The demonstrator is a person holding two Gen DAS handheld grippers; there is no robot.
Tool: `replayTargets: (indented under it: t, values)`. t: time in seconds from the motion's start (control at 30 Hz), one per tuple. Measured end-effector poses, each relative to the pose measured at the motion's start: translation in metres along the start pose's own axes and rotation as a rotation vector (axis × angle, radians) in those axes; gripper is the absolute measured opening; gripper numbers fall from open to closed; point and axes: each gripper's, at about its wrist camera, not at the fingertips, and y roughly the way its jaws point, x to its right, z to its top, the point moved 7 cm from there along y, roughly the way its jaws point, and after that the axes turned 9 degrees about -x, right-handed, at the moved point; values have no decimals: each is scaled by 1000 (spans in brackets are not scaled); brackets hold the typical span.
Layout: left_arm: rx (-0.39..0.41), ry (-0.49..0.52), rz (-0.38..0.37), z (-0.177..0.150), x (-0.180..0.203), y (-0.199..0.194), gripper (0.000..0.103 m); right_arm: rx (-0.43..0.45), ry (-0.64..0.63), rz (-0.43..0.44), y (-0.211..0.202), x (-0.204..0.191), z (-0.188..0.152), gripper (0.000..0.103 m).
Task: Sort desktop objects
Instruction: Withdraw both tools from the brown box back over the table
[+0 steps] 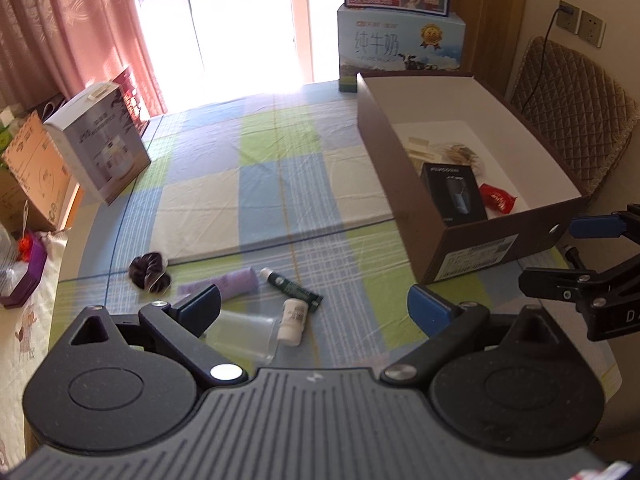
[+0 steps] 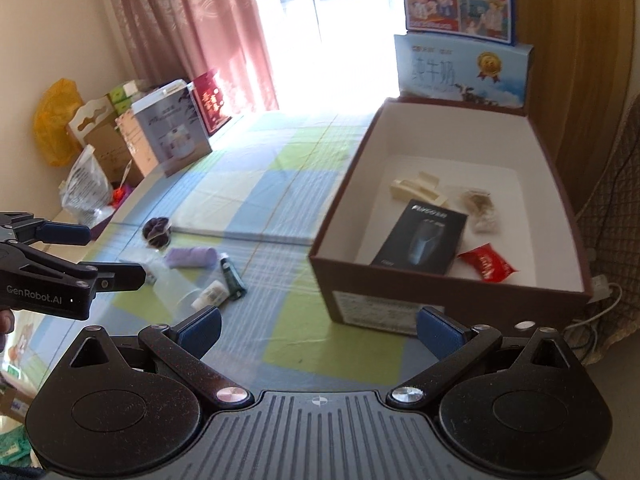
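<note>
Sunlit room, checked blue-green cloth surface (image 1: 280, 184), pink curtains (image 1: 80, 32) behind.
Both left tongs (image 1: 314, 306) and right tongs (image 2: 318, 326) gape wide, empty; five loose items near one dark scrunchie (image 1: 150, 274); four lie inside the brown cardboard box (image 1: 400, 168).

Open checked cloth stretches across the bench (image 1: 256, 184) left of the brown box (image 1: 472, 240), whose high walls block any sideways reach though its top stands open. Well left of the box, a clutter of tubes (image 1: 294, 289), cup (image 1: 244, 334) and scrunchie (image 1: 150, 272) crowds the near edge.
</note>
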Motion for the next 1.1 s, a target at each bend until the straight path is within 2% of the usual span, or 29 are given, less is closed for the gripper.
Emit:
replayTargets:
  t: [0.5,0.8,1.1]
  values:
    - [-99,-151,73,-63,-75,4,99,-97,-83,103,45,-69,-9,101]
    - [-125,-203,93,-80,-106,10,99,-118,-58,93,69,-88,-10,101]
    - [-134,-209,100,-84,-128,18,99,-123,-4,58,87,-94,-6,101]
